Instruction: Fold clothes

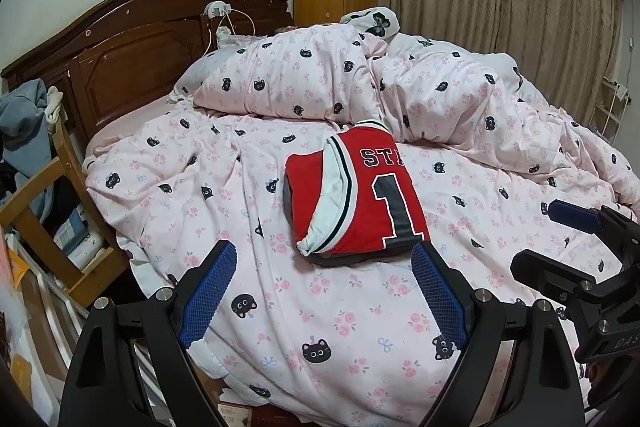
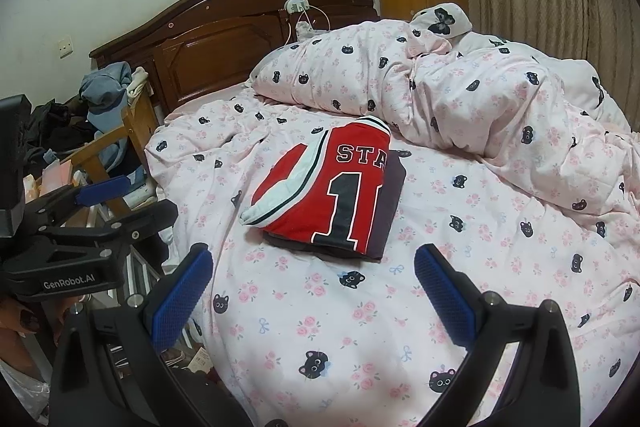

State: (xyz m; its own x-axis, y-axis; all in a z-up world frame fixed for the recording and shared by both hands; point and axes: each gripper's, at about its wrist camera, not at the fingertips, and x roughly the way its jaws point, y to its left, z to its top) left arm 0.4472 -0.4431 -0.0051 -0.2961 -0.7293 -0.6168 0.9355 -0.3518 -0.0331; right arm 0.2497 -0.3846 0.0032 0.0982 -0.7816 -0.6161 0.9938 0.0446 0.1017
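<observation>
Both jaws spread wide, nothing between them: my left gripper point(image 1: 324, 263) and right gripper point(image 2: 314, 267) hover above the near edge of the bed point(image 1: 320, 307), apart from the cloth. Red jersey point(image 1: 356, 191) lies folded mid-bed on the pink cat-print duvet point(image 2: 440, 267), white-trimmed armhole facing the left edge, stacked on a dark folded garment point(image 2: 390, 203) that pokes out on its right and near sides. Bunched duvet heap point(image 1: 360, 79) sits behind it toward the headboard point(image 1: 132, 67). Clothes-laden wooden chair point(image 2: 116, 131) beside the bed's left edge.
</observation>
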